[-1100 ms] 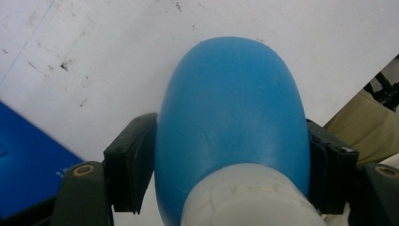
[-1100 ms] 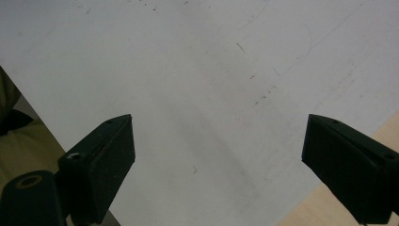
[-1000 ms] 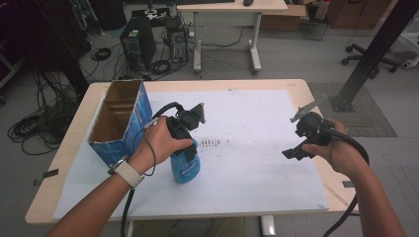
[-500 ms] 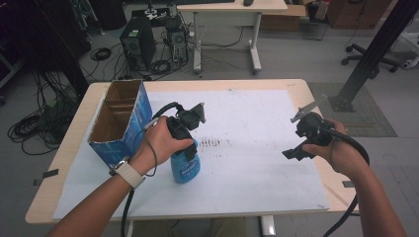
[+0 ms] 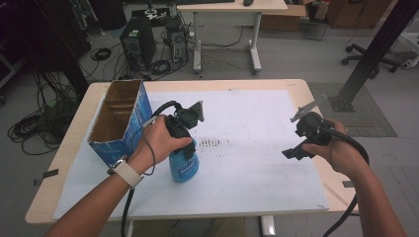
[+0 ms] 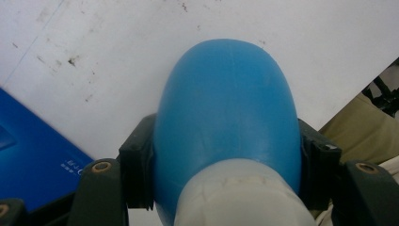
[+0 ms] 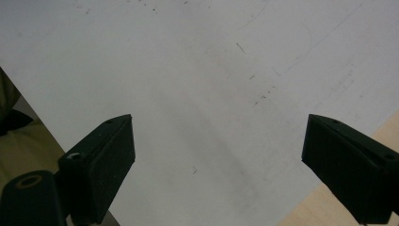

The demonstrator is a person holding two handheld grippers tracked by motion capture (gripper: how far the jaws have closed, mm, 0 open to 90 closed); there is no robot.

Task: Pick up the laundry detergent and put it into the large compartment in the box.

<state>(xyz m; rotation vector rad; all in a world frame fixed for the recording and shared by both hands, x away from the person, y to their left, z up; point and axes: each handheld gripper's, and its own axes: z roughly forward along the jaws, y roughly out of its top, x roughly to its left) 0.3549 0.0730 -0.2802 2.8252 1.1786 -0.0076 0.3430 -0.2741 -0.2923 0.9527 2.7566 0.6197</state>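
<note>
An open blue cardboard box (image 5: 117, 123) stands at the surface's (image 5: 69, 143) left. Just beside it, the left hand-held gripper (image 5: 184, 148) pinches a blue bottle (image 6: 226, 122) upright on the white sheet (image 5: 257, 148). Well apart at the right, the right hand-held gripper (image 7: 216, 169) hangs spread above the sheet.

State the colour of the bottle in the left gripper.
Blue plastic bottle with a white neck, clearest in the left gripper view.

Blue bottle (image 5: 183, 167) with white neck; blue-sided brown box (image 5: 120, 121); white sheet (image 5: 257, 168).
</note>
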